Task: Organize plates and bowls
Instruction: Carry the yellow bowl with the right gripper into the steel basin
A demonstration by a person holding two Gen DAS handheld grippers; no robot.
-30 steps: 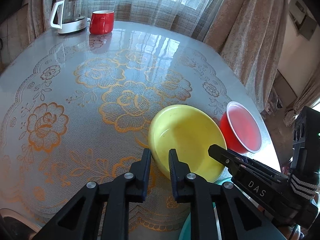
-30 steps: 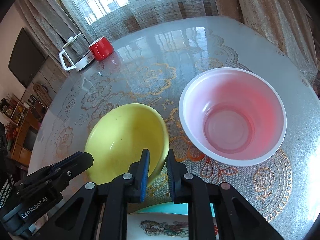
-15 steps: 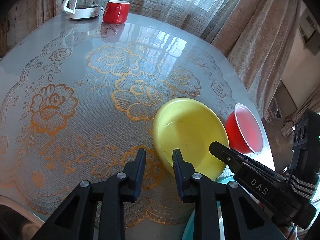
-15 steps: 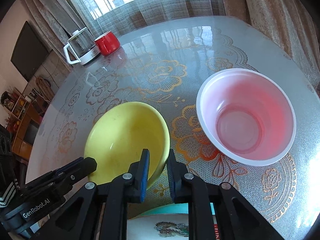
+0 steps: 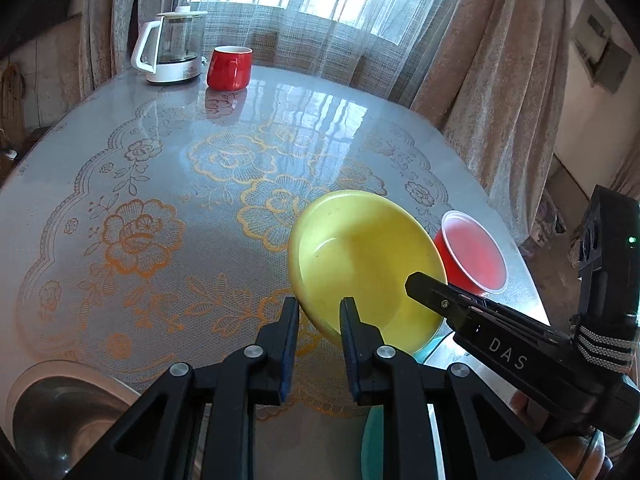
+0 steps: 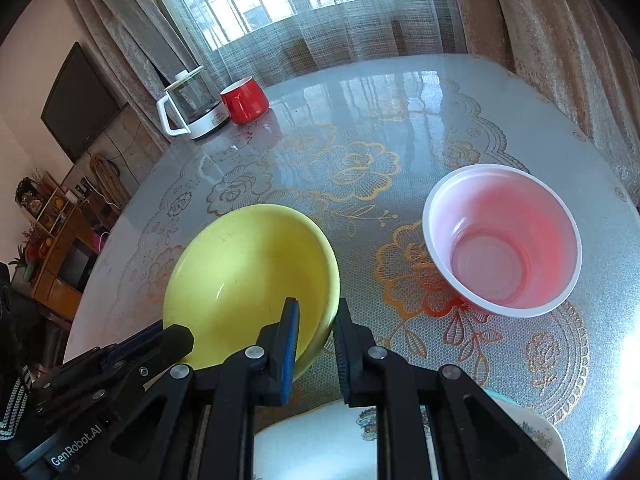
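yellow bowl [image 6: 248, 272]; red cup [image 6: 504, 240]; gold-flowered tablecloth [image 6: 360, 168]

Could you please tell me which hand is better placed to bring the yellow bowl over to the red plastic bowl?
Probably the right. The right gripper clamps the yellow bowl on the rim nearest the red plastic bowl. The left gripper, its jaws closing around the rim, sits on the farther side.

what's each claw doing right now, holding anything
Left claw: closing on the yellow bowl rim.
Right claw: shut on the same bowl's rim.
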